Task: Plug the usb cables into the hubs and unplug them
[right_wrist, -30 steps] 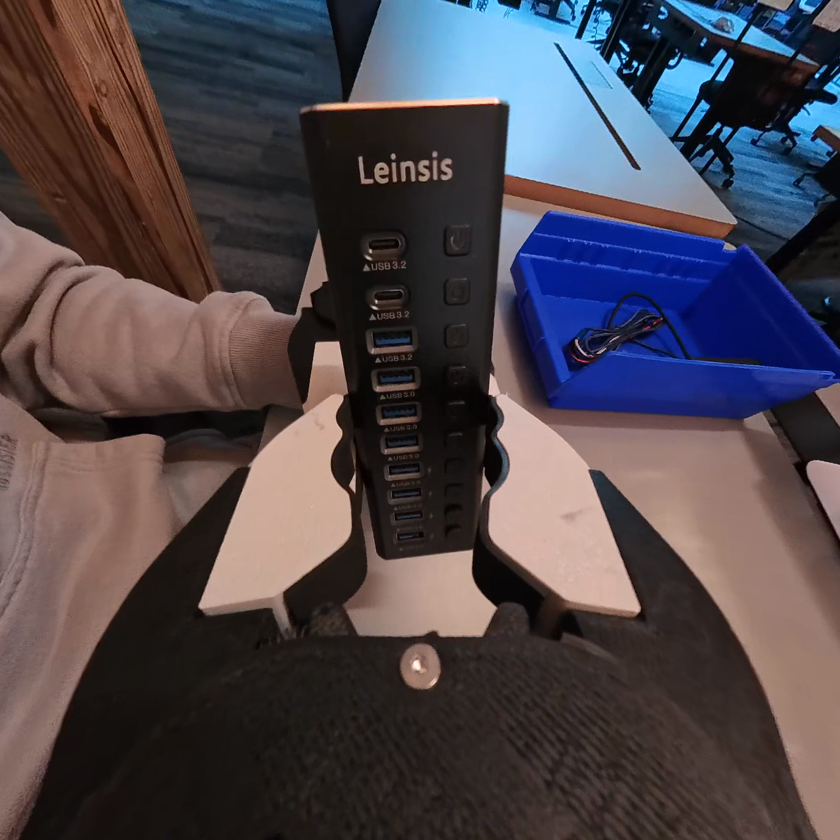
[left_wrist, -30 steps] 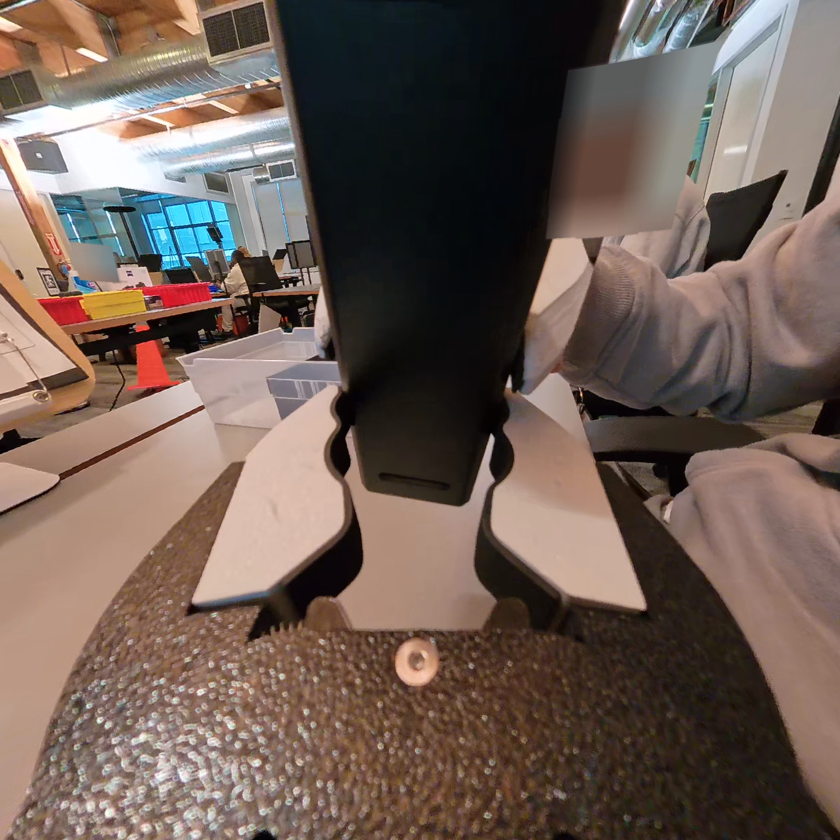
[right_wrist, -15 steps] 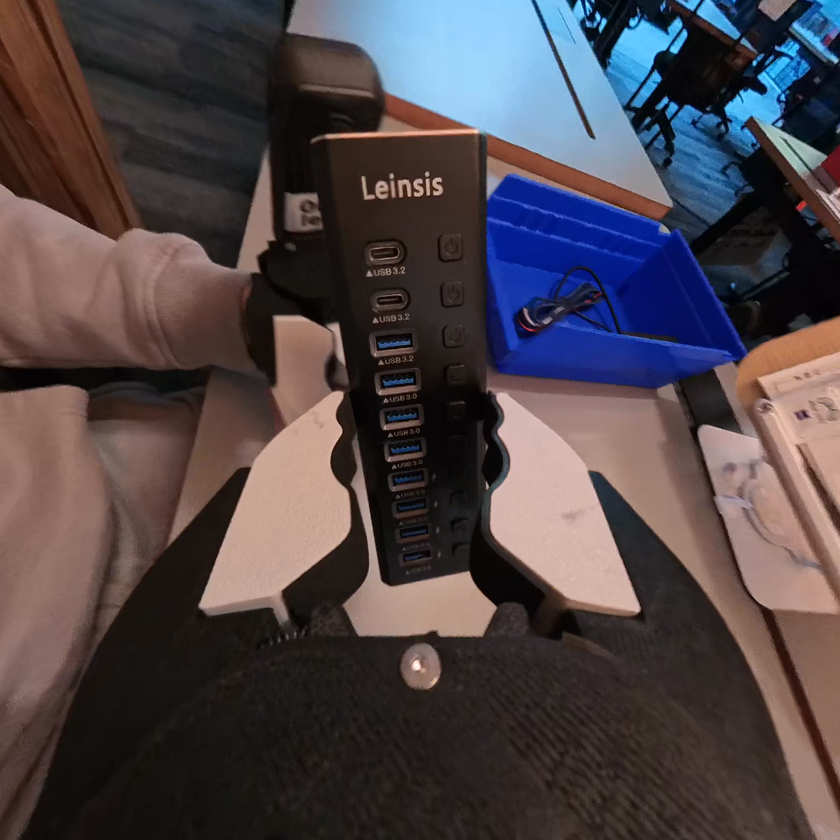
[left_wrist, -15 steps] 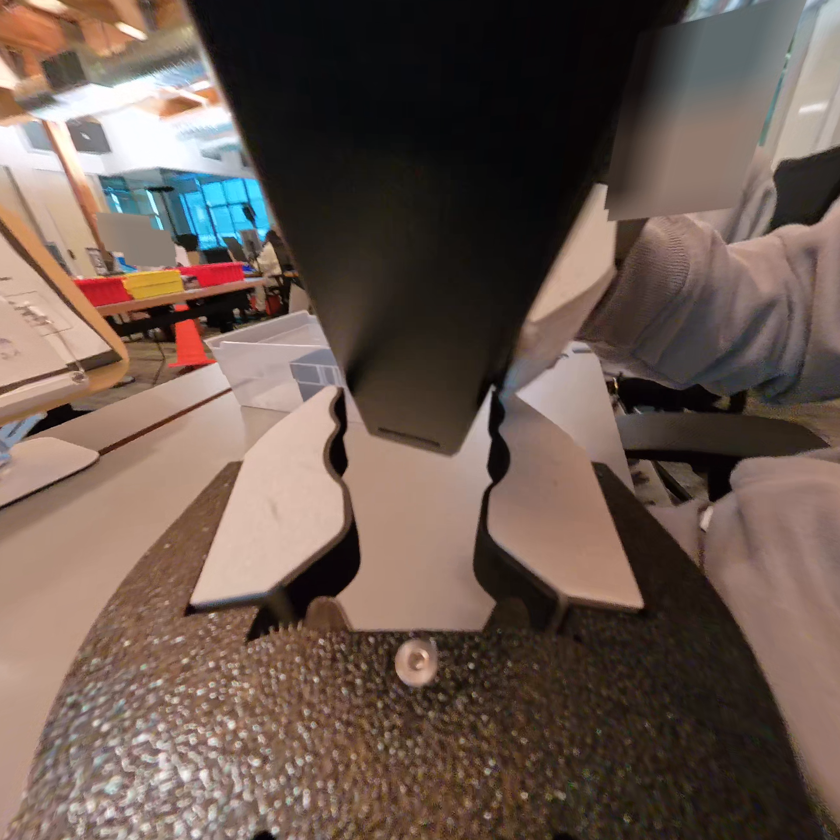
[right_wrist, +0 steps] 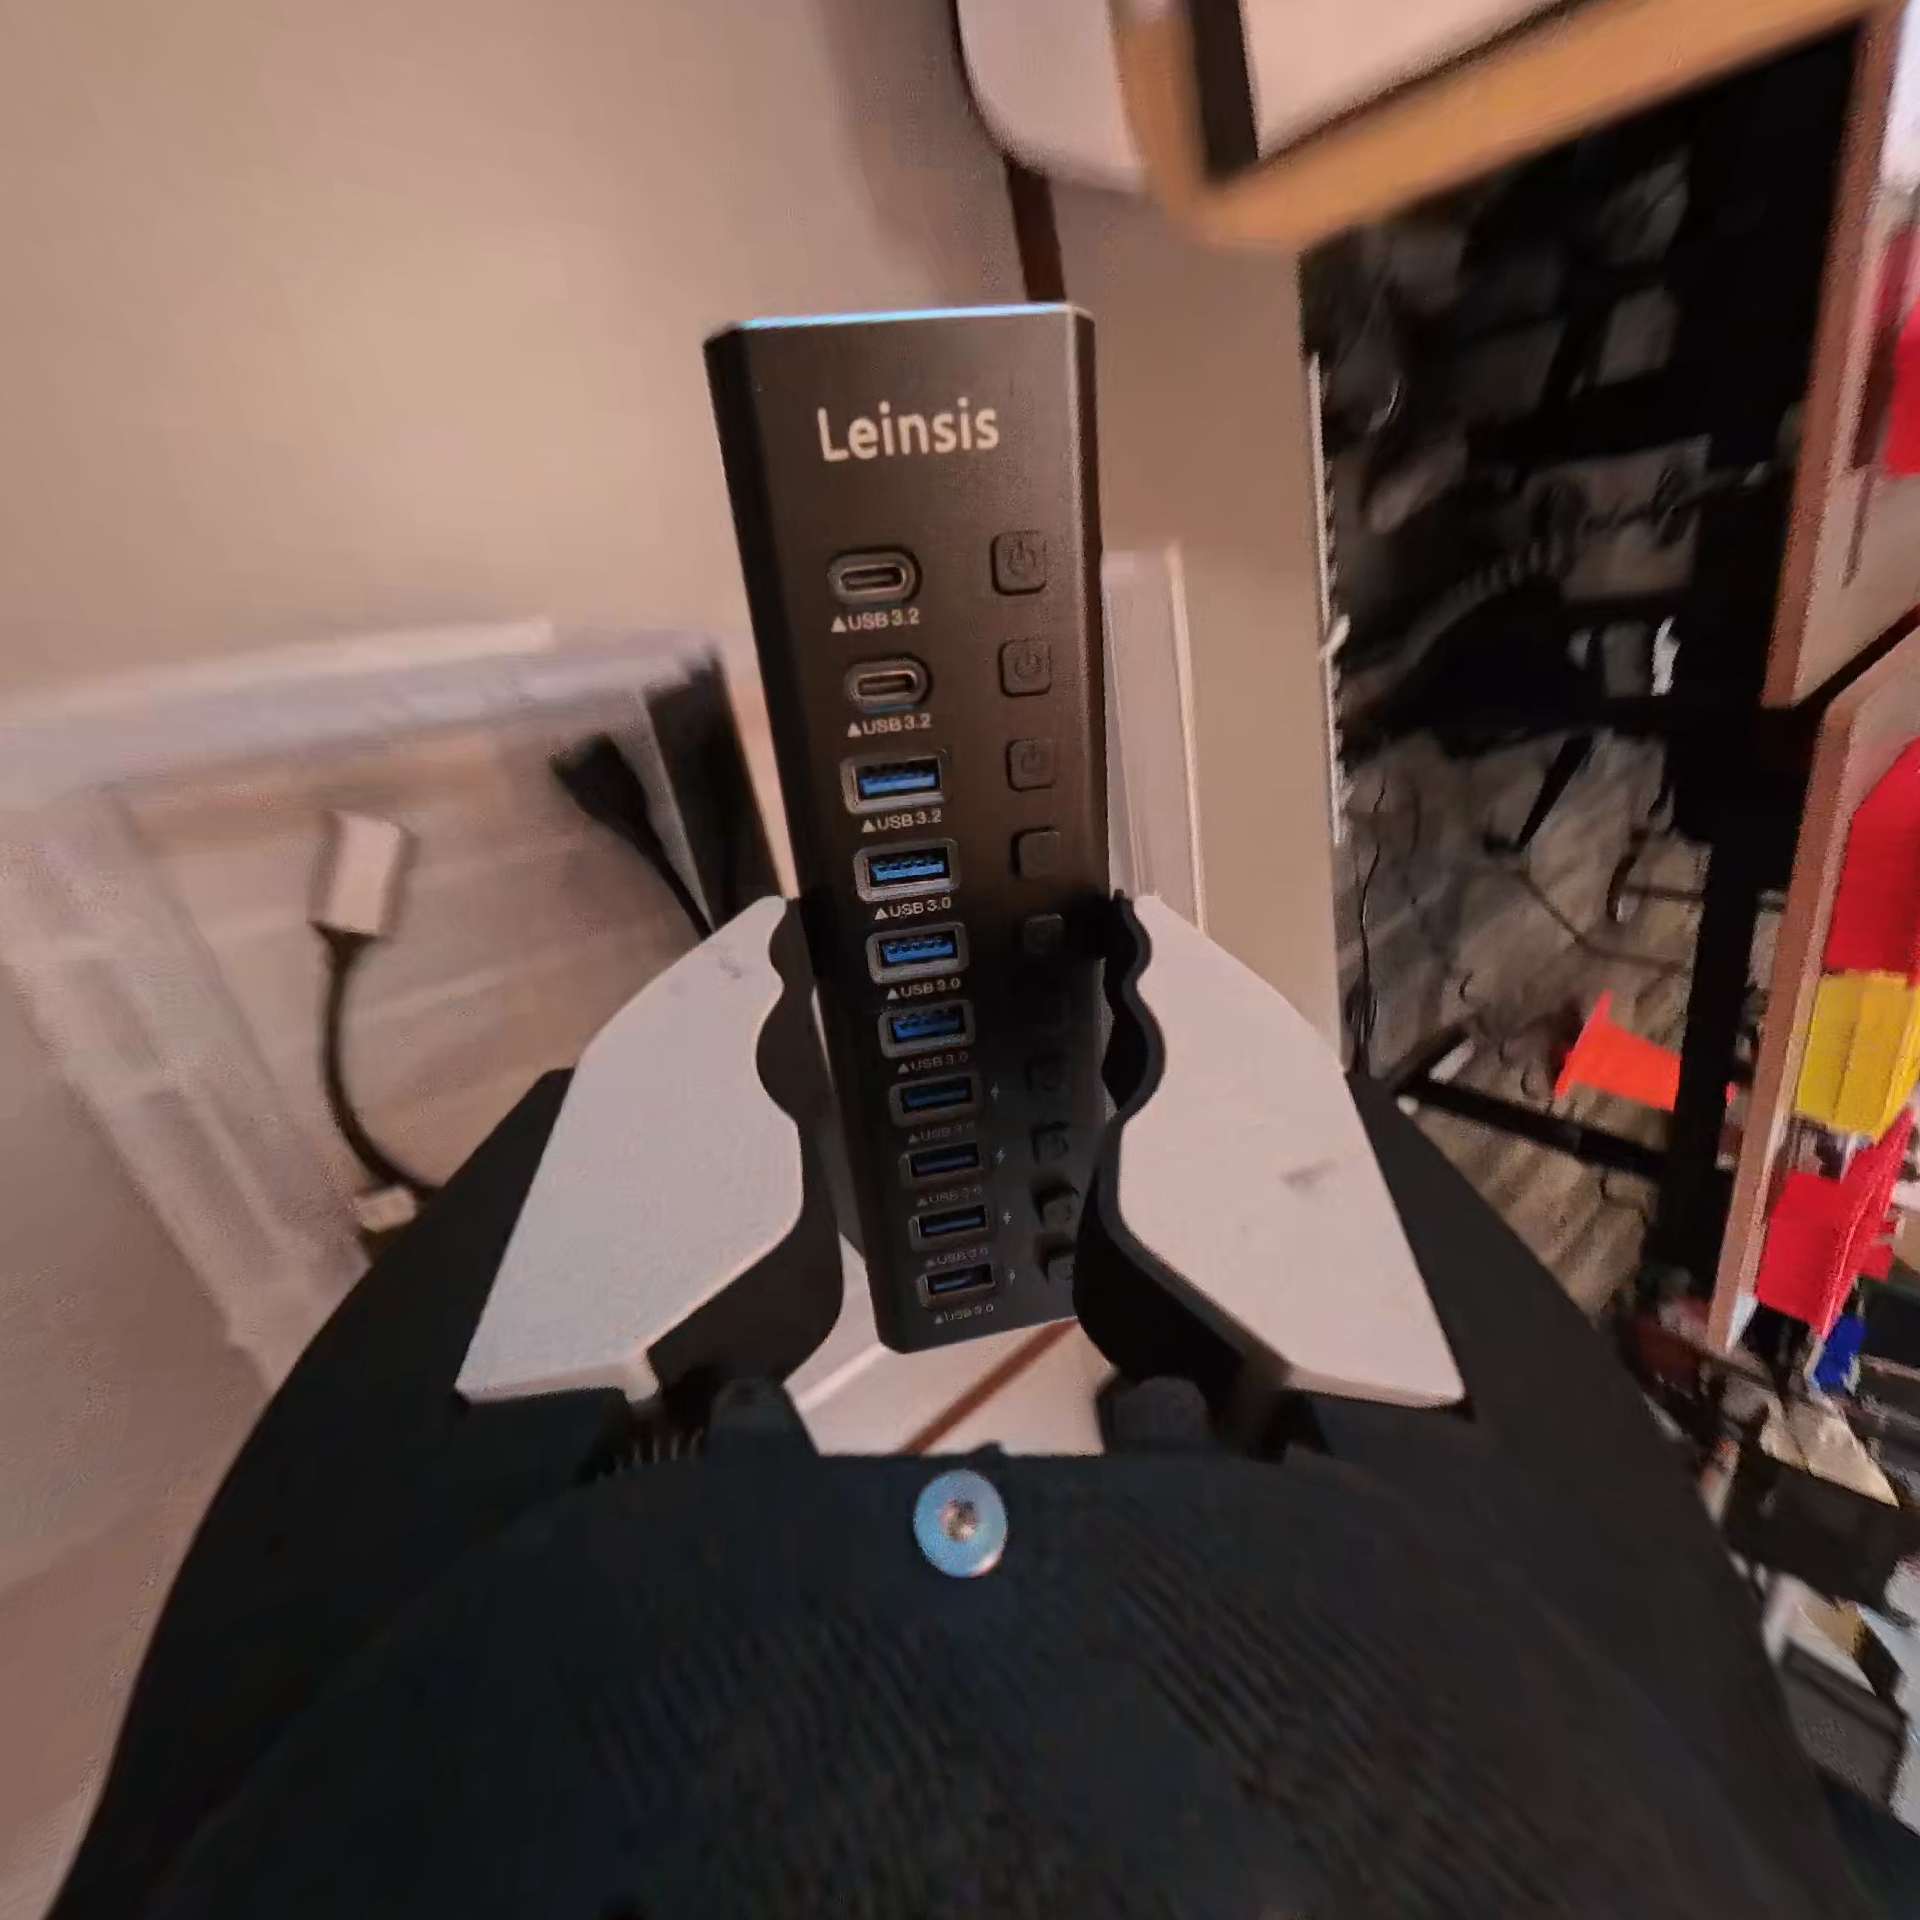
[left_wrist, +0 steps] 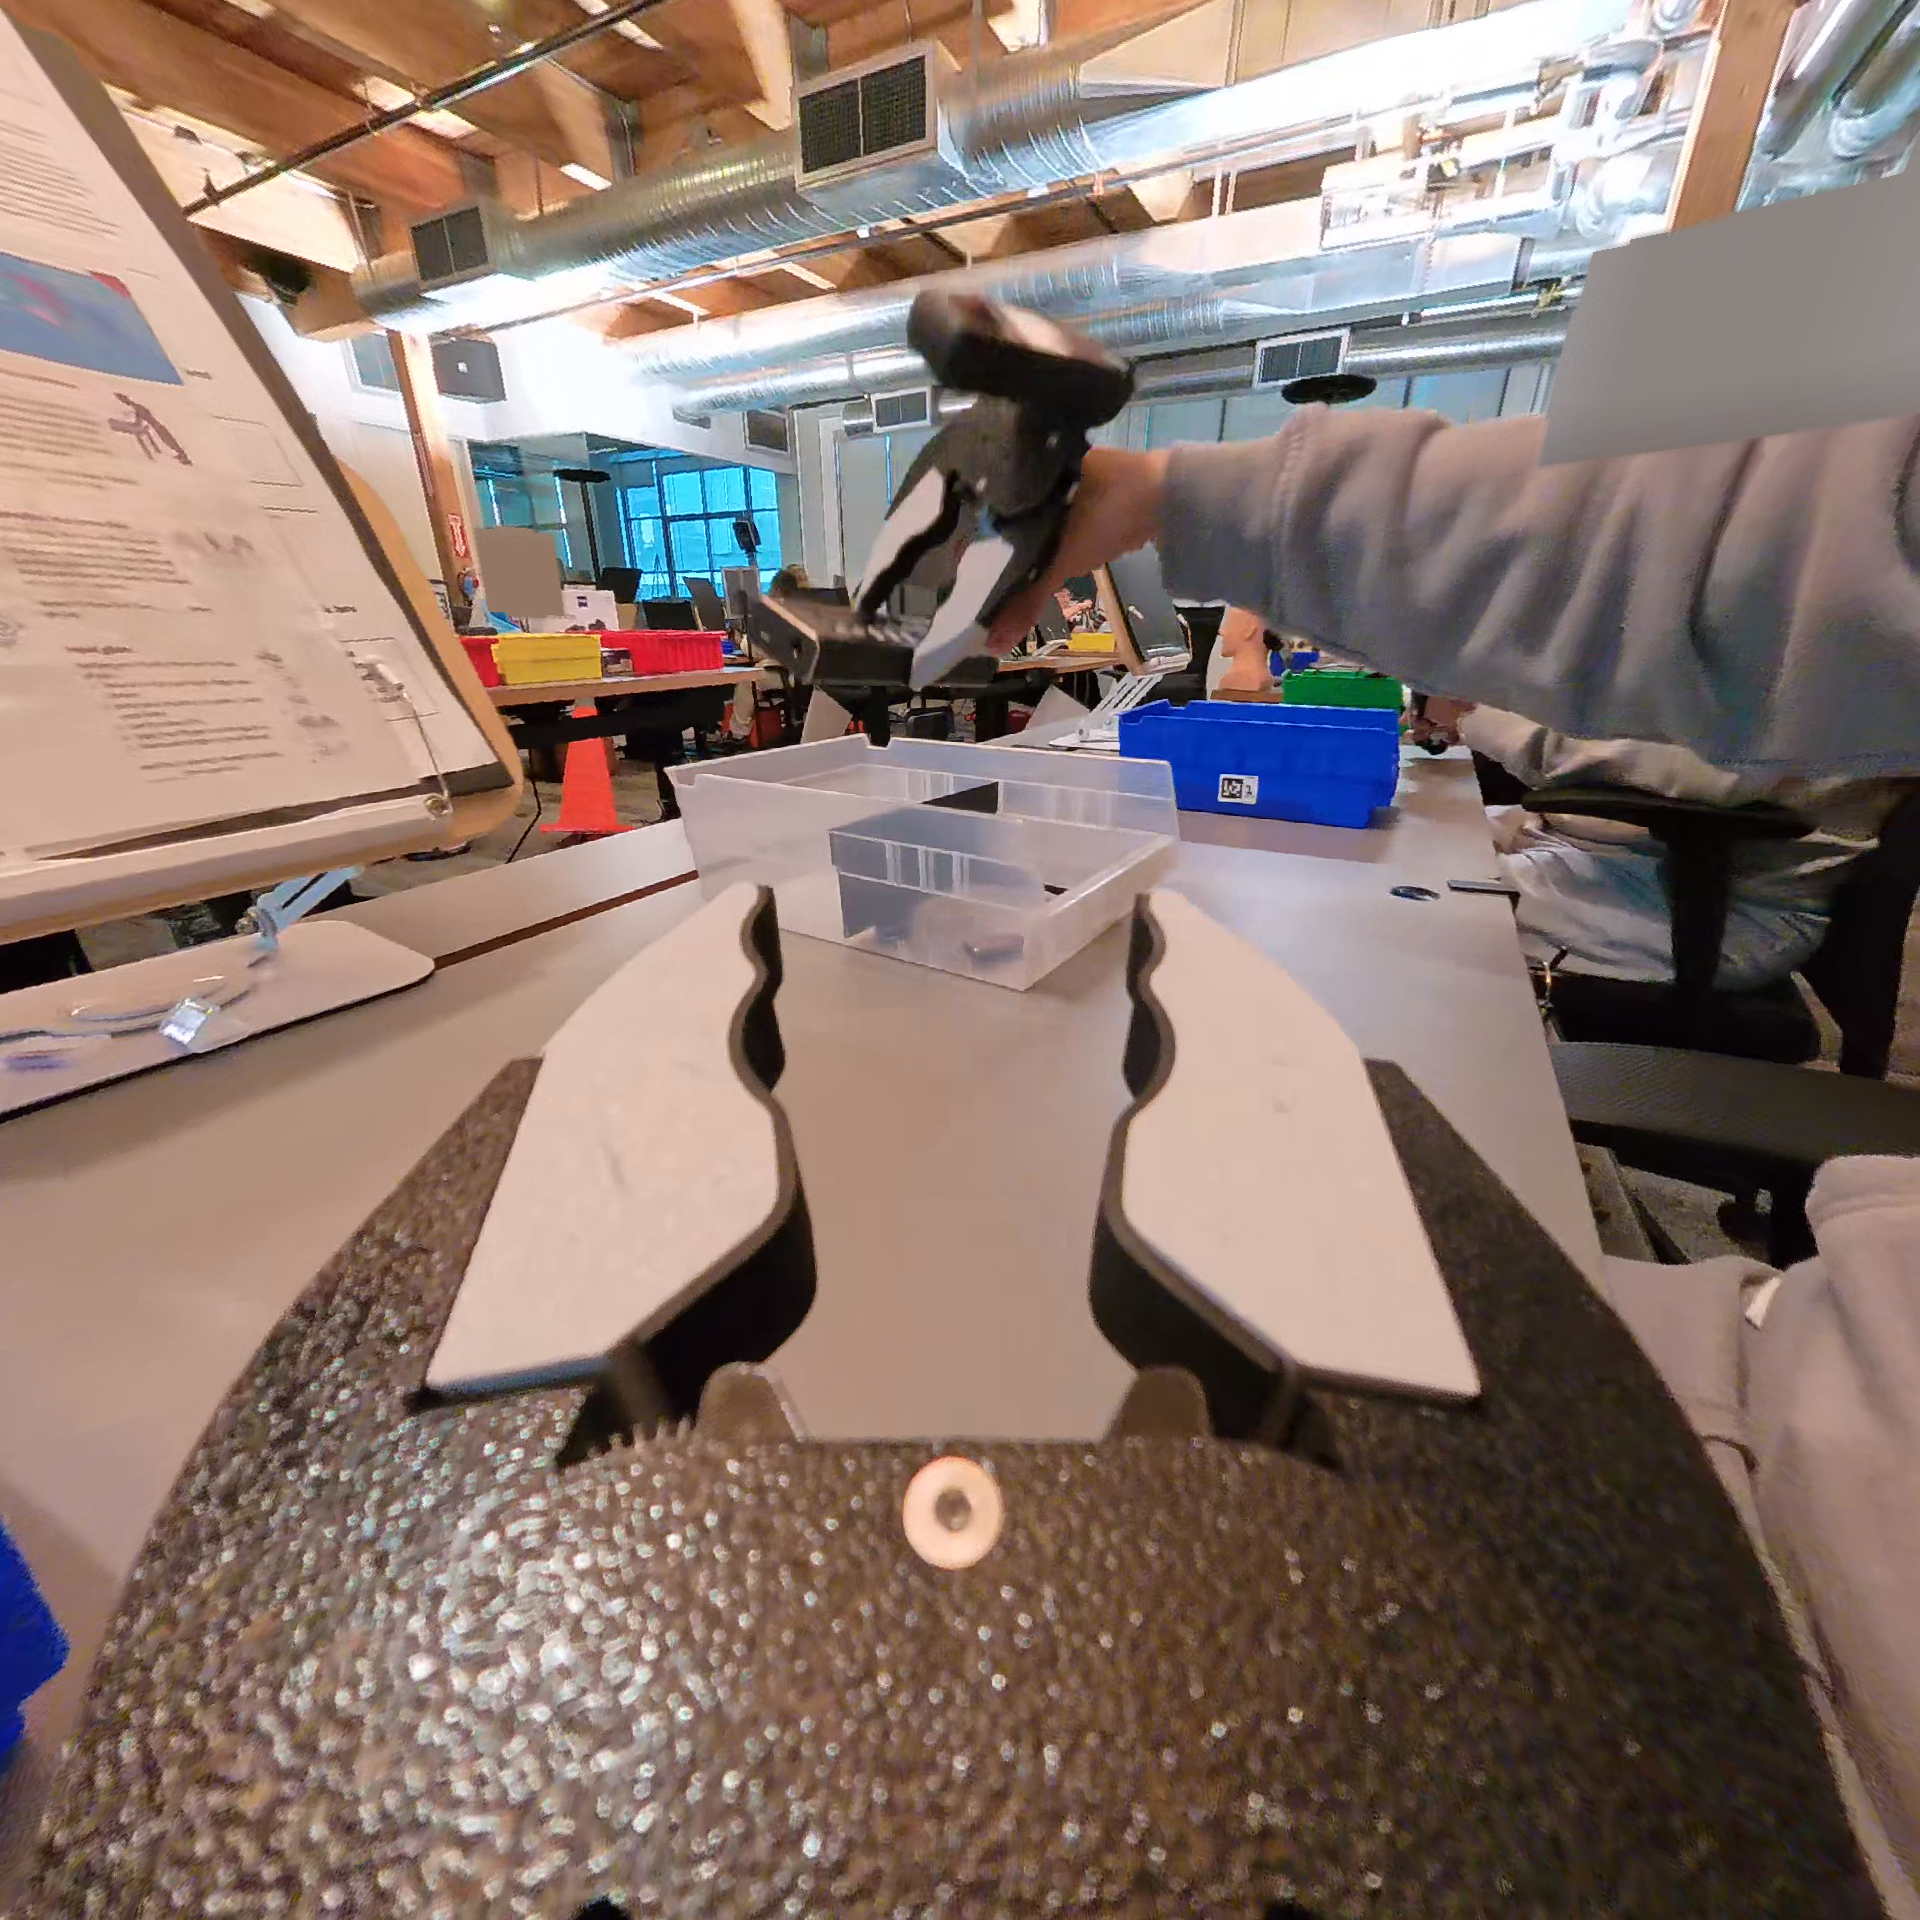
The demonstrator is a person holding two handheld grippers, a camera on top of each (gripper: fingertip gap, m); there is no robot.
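My right gripper (right_wrist: 956, 920) is shut on a long black USB hub (right_wrist: 914, 468), its port side facing the camera. In the left wrist view the right gripper (left_wrist: 902, 632) holds the hub (left_wrist: 805, 644) in the air above a clear plastic tray (left_wrist: 1081, 883). A USB cable with a silver connector (right_wrist: 358, 868) lies in that tray (right_wrist: 312, 681), blurred, below the hub. My left gripper (left_wrist: 951, 935) is open and empty, low over the grey table (left_wrist: 935, 1143), just in front of the tray.
A tilted document stand (left_wrist: 208, 520) with a flat base (left_wrist: 208, 997) stands at the left. A blue bin (left_wrist: 1257, 764) sits behind the tray. A black office chair (left_wrist: 1714, 935) and a person's grey sleeve (left_wrist: 1507, 561) are at the right.
My left gripper has let go of the hub, which is now clear of it. My right gripper has carried the hub up and away, over the clear tray.
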